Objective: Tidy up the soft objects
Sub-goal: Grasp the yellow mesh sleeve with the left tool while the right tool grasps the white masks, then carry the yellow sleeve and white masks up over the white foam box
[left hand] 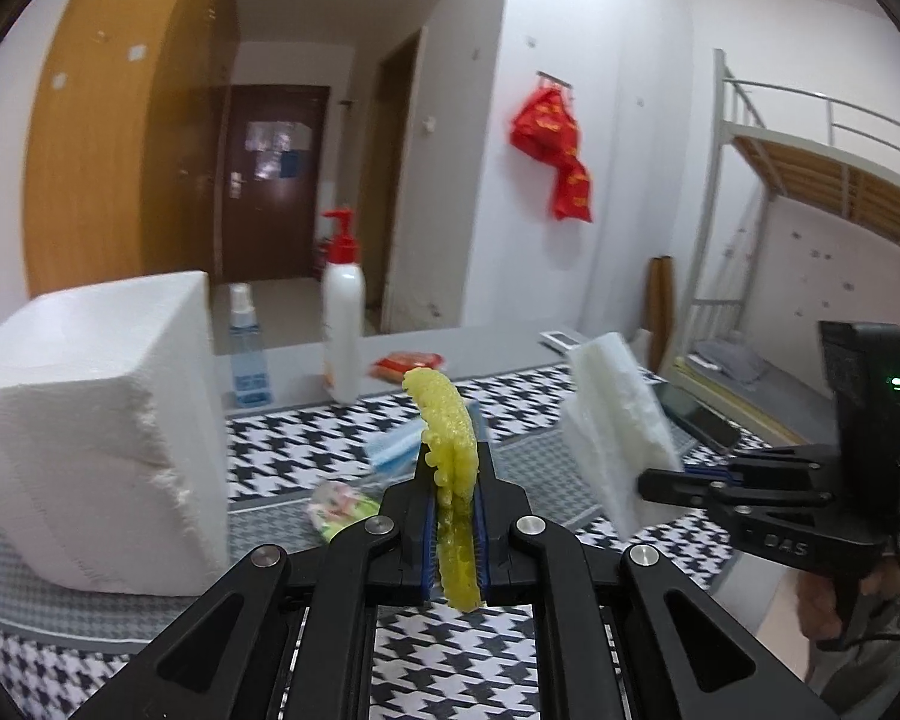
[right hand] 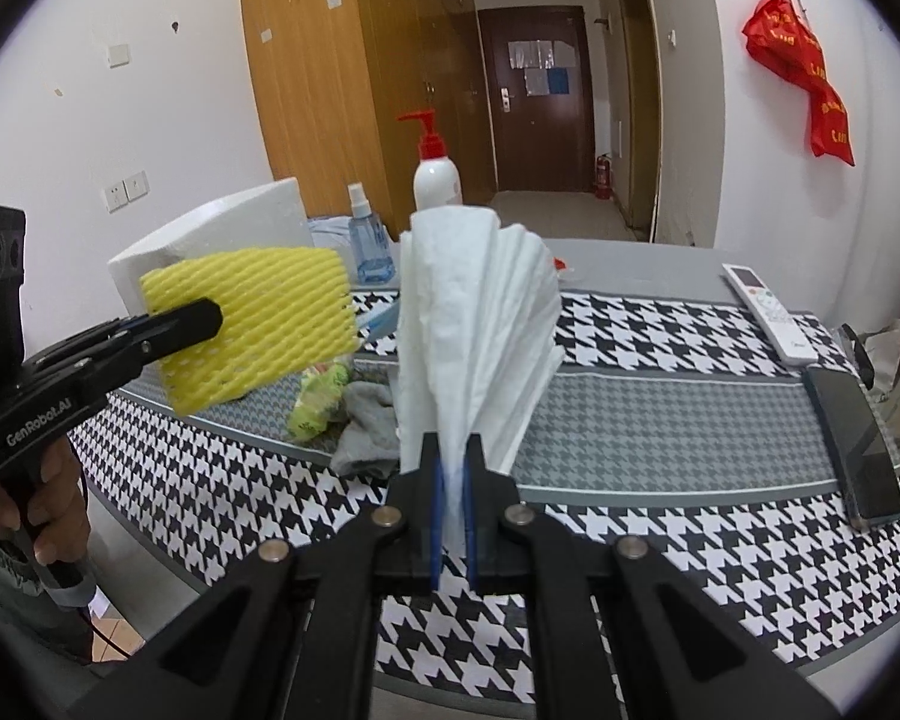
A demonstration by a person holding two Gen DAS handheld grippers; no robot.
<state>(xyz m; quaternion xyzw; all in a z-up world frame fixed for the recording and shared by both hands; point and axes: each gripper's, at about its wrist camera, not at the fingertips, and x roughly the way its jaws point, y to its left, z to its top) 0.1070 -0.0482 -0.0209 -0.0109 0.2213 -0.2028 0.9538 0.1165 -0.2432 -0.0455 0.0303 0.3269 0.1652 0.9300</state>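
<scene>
My left gripper (left hand: pixel 455 468) is shut on a yellow foam net sleeve (left hand: pixel 447 420), seen edge-on above the table. From the right wrist view the same yellow sleeve (right hand: pixel 252 318) shows flat, clamped by the left gripper (right hand: pixel 210 315) at the left. My right gripper (right hand: pixel 453 450) is shut on a stack of white folded tissue (right hand: pixel 474 330), which fans upward. That white tissue (left hand: pixel 618 420) and the right gripper (left hand: pixel 651 483) appear at the right of the left wrist view. Both items hang above the houndstooth tablecloth (right hand: pixel 660 546).
A white foam block (left hand: pixel 96 426) stands at the left. A red-pump bottle (left hand: pixel 342 330), a blue spray bottle (right hand: pixel 369 240), a grey cloth (right hand: pixel 366 426), a green-patterned packet (right hand: pixel 318 396), a remote (right hand: pixel 768 312) and a phone (right hand: pixel 858 456) lie around. A hand (right hand: pixel 54 510) holds the left grip.
</scene>
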